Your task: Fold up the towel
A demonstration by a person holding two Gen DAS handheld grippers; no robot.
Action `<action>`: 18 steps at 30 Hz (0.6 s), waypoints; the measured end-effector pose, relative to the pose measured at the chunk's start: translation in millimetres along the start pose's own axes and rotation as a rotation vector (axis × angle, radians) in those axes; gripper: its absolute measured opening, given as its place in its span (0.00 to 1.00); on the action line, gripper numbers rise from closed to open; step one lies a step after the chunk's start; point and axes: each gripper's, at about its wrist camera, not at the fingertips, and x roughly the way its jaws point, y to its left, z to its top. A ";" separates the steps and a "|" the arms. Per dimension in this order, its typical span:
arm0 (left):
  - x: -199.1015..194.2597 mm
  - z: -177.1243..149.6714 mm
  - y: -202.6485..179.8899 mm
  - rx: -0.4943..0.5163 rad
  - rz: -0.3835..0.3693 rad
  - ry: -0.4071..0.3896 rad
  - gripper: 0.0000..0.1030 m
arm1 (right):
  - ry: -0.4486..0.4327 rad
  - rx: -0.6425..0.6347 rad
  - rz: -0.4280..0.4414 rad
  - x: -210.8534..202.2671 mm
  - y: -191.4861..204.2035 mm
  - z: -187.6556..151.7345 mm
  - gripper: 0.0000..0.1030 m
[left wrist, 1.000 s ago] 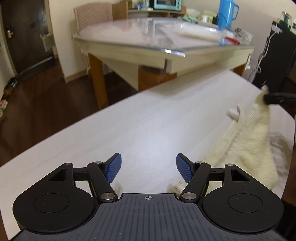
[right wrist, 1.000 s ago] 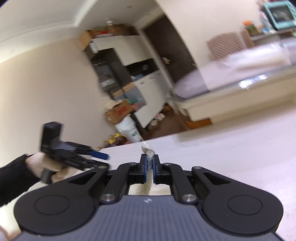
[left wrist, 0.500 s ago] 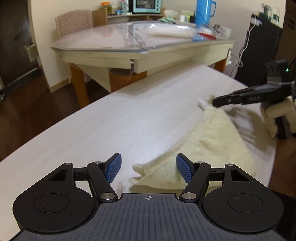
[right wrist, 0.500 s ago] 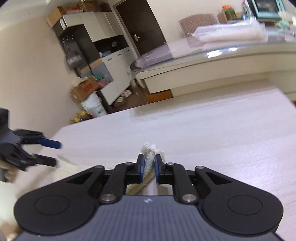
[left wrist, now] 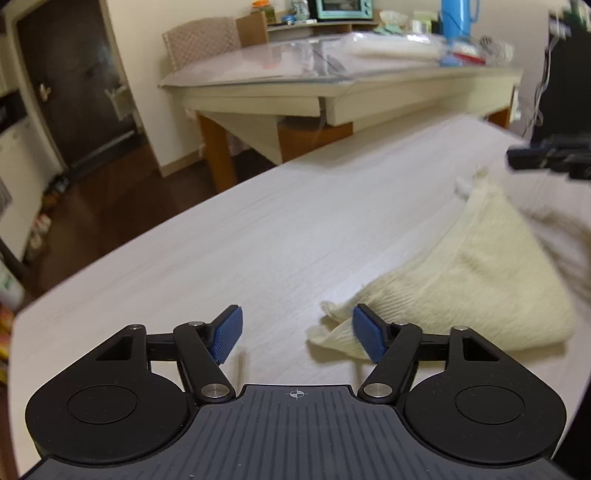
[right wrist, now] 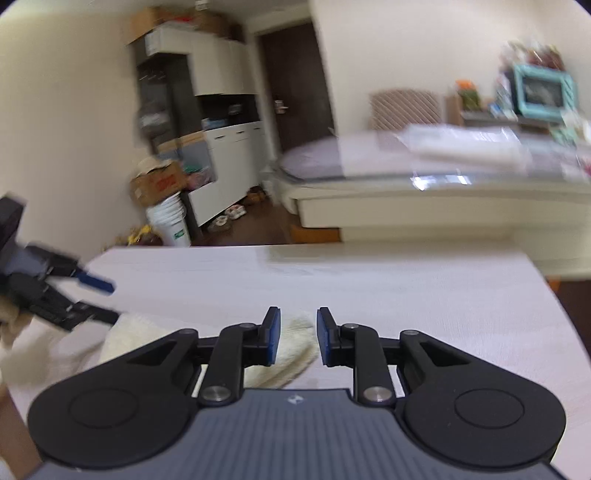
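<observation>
Looking down your left tongs (left wrist: 297, 334), the blue pads sit wide apart with nothing between them, hovering just over the pale bench (left wrist: 236, 236). The cream towel (left wrist: 461, 280) lies folded on the bench to the right of them, its near corner just beside the right-hand pad but not pinched.

Your right tongs (right wrist: 297, 336) have just been opening; the pads now stand a little apart, and a rounded towel corner (right wrist: 295, 341) shows in the gap, lying on the bench without being squeezed. From the left view those right tongs hang just above the towel's far tip, a bit blurry.

Further back you've got the glass-topped dining table (left wrist: 332, 88) with a blue jug (left wrist: 456, 18), then a teal toaster oven (left wrist: 341, 7) and the dark door (left wrist: 74, 81).
</observation>
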 end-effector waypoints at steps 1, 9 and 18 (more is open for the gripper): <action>-0.7 0.2 0.3 -0.003 0.001 -0.002 0.71 | 0.011 -0.041 0.009 0.7 6.9 -1.2 0.23; -22.0 9.2 -10.7 -0.046 -0.044 -0.083 0.69 | 0.090 -0.240 0.023 12.6 36.8 -4.8 0.23; -2.5 1.7 -26.5 0.010 -0.009 -0.065 0.76 | 0.147 -0.292 0.016 18.8 41.4 -12.5 0.24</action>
